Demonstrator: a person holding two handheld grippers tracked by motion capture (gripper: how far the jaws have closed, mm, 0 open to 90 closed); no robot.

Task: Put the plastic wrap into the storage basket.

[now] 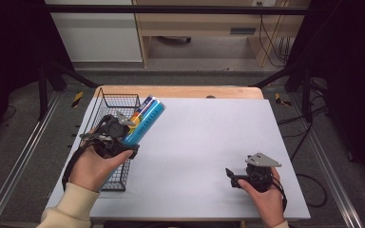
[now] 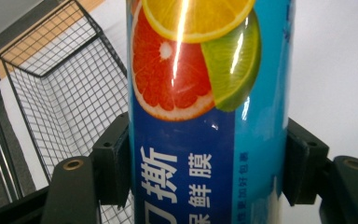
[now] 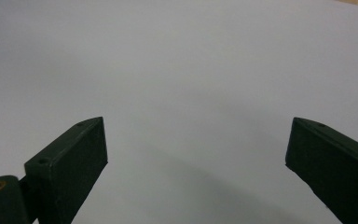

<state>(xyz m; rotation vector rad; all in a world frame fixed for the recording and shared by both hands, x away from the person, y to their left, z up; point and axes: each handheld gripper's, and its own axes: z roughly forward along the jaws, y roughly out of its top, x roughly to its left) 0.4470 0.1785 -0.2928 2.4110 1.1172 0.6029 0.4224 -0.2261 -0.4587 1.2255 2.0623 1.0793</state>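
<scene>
My left gripper (image 1: 126, 137) is clamped on the blue tube (image 1: 144, 120). The tube's long axis slants up and away from me, just beside the wire basket (image 1: 119, 100) on its right side. My right gripper (image 1: 231, 176) hangs with jaws wide apart, holding nothing, well apart from the basket.

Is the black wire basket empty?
Cannot tell. The black wire basket shows bare mesh where visible; the blue cling-film tube and left gripper cover the rest.
</scene>
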